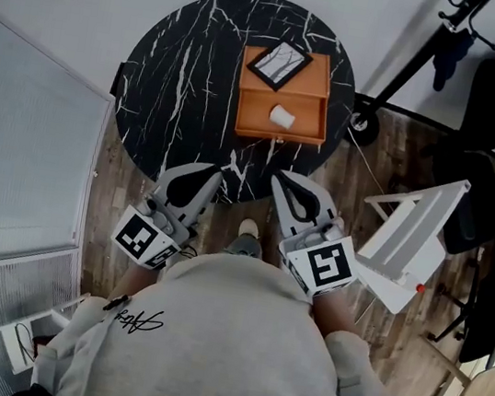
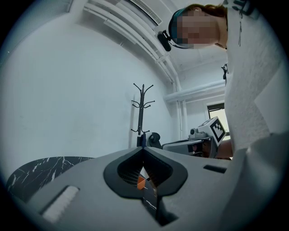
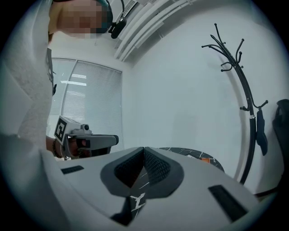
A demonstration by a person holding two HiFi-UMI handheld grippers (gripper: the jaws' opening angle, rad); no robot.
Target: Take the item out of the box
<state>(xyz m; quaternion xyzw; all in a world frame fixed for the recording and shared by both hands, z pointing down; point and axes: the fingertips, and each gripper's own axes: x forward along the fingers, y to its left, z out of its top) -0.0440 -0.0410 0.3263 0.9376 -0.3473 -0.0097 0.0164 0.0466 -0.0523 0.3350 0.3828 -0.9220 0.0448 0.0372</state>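
L tongs (image 1: 220, 173), R tongs (image 1: 279, 179) level, closed

The room is bright and evenly lit, and the window blinds (image 3: 86, 103) glow brightest. Shadows are soft and faint. The head view is sharp, so the orange box (image 1: 284, 96) and black table (image 1: 172, 87) read crisply. Both gripper views bulge at the edges (inside a dark round border), and their nearest parts are slightly soft.

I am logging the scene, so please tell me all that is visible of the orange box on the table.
The orange box looks wooden and rectangular. It rests on the round black marble table, toward its right side. Its front part lies open, holding a small white item; a black-framed card lies on its back part.
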